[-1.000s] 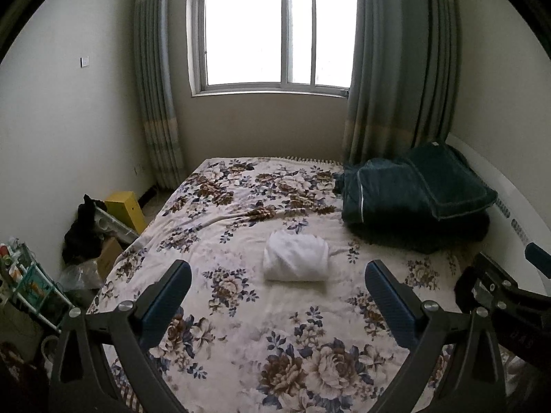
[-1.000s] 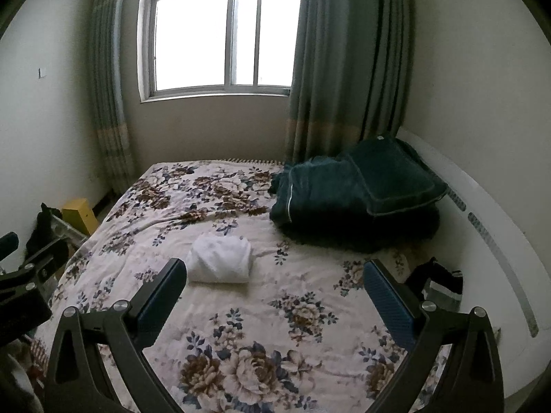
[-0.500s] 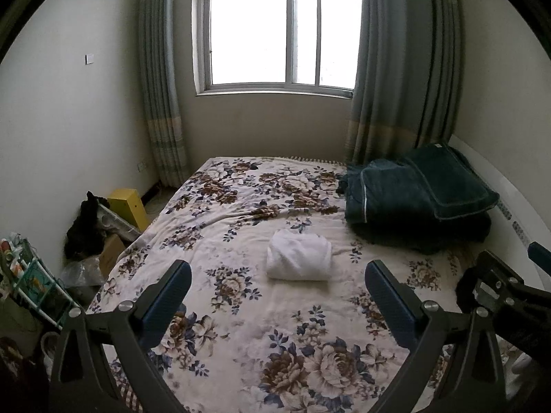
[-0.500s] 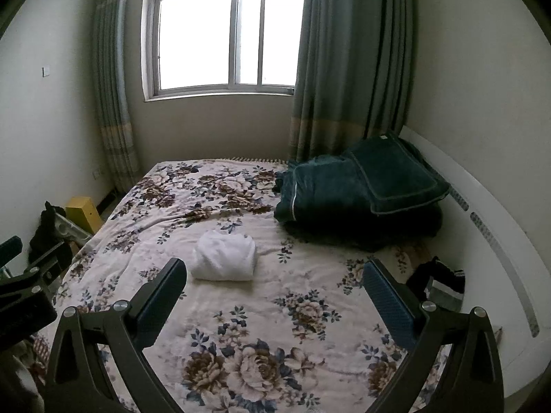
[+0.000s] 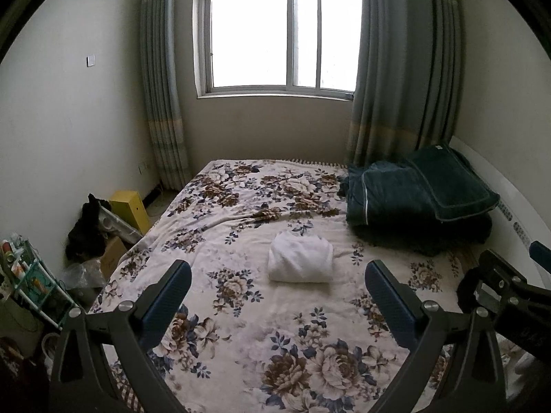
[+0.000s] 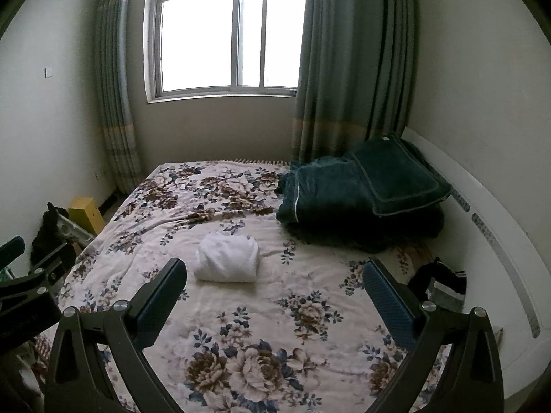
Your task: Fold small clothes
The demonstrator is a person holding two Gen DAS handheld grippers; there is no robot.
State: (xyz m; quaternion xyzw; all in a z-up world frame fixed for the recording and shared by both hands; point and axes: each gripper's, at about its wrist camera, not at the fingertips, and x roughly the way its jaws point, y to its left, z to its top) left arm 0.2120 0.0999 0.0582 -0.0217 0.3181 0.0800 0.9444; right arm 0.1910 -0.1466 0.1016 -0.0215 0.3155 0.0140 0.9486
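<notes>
A white garment (image 5: 300, 258), folded into a small bundle, lies in the middle of the flowered bedspread (image 5: 241, 327); it also shows in the right wrist view (image 6: 227, 258). My left gripper (image 5: 277, 290) is open and empty, held above the near part of the bed, well short of the bundle. My right gripper (image 6: 273, 289) is open and empty, also short of the bundle, which lies ahead to its left. Each gripper shows at the edge of the other's view.
A dark green folded quilt and pillow (image 5: 416, 199) sit at the bed's far right by the white headboard (image 6: 489, 227). Dark clothing (image 6: 440, 282) lies at the right bed edge. A yellow box (image 5: 129, 206), bags and a rack (image 5: 31, 289) stand on the floor at left.
Both grippers have pulled back and risen slightly, so the bundle and bed sit a little lower and farther in both views. Both jaws stay open.
</notes>
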